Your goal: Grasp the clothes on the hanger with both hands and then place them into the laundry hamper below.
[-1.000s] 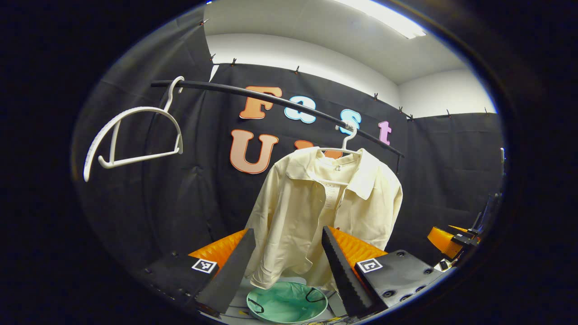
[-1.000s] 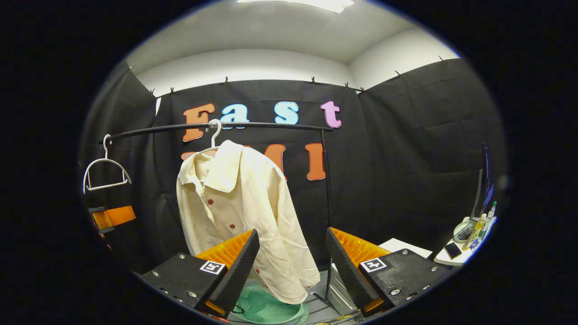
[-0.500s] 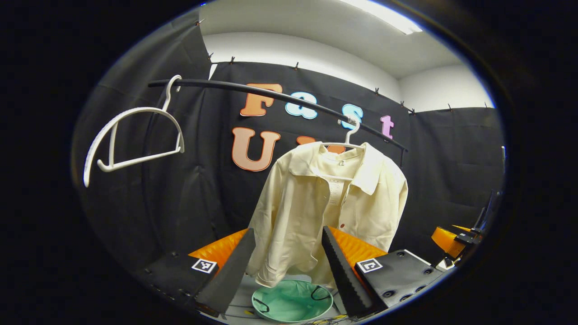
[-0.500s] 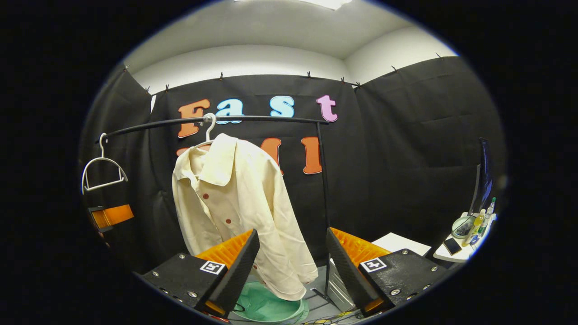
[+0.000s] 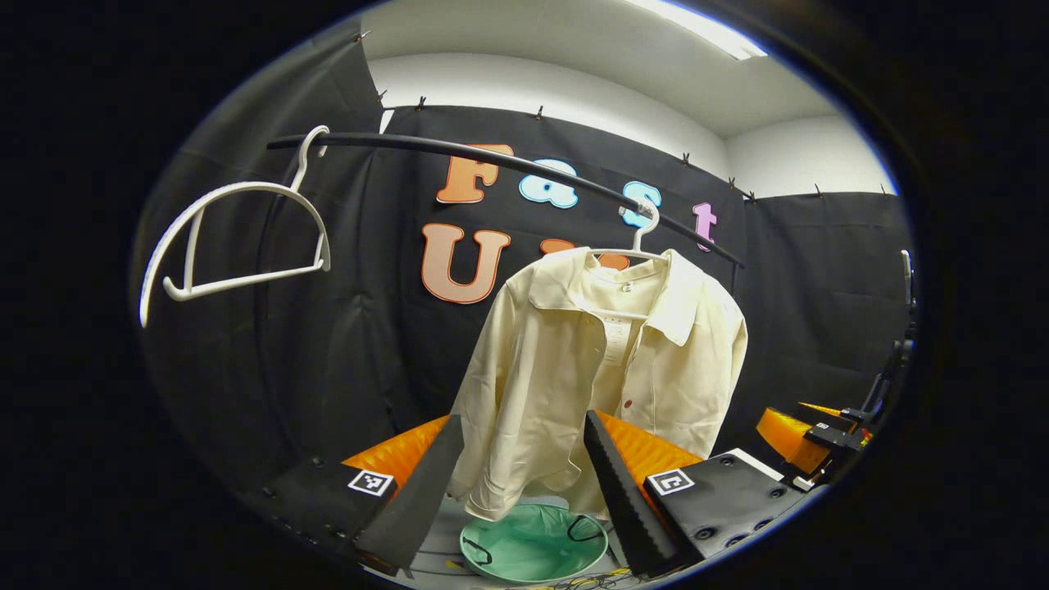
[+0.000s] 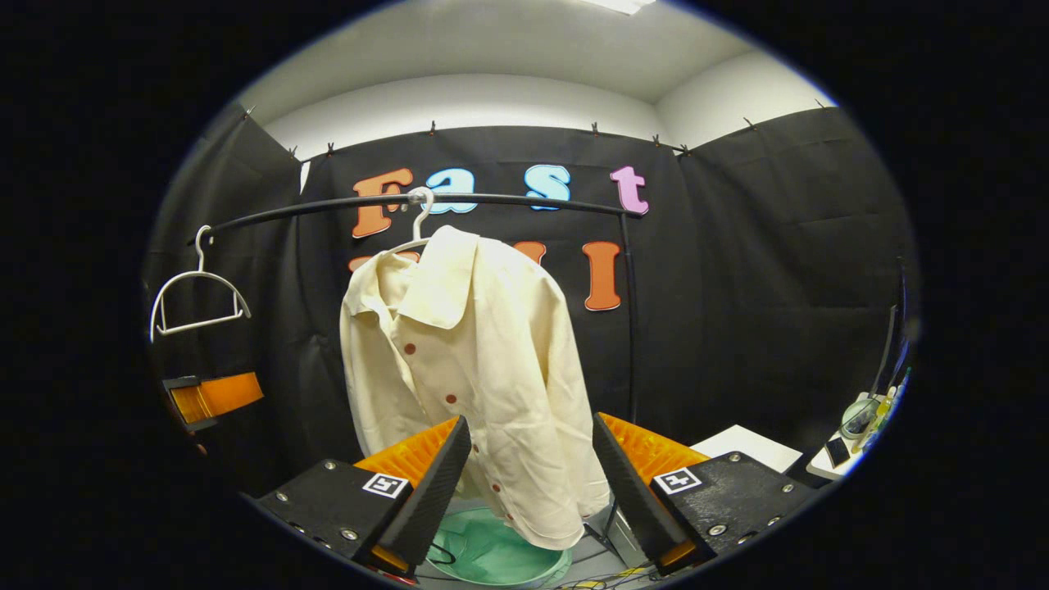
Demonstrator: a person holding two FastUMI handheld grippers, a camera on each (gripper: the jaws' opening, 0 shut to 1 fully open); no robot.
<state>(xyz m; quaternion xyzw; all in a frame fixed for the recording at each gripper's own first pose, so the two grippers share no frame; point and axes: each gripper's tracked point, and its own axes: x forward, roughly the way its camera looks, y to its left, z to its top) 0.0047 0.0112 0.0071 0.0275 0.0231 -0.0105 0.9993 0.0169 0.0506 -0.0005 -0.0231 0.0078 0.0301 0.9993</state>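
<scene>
Approach step: both hand-held grippers, left [image 5: 520, 483] and right [image 6: 529, 483], released, empty; shirt [image 5: 606, 369] frame centre; next, close in, grip fabric above hamper [image 5: 533, 553].

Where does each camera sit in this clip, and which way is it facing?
Left gripper view: rides the left gripper, jaws open, facing the cream button-up shirt from its open front; the right gripper shows far right.
Right gripper view: rides the right gripper, jaws open, facing the shirt from its other side; the left gripper shows far left.
Shared: shirt, black clothes rail, empty white plastic hanger, round mint-green hamper below.
</scene>
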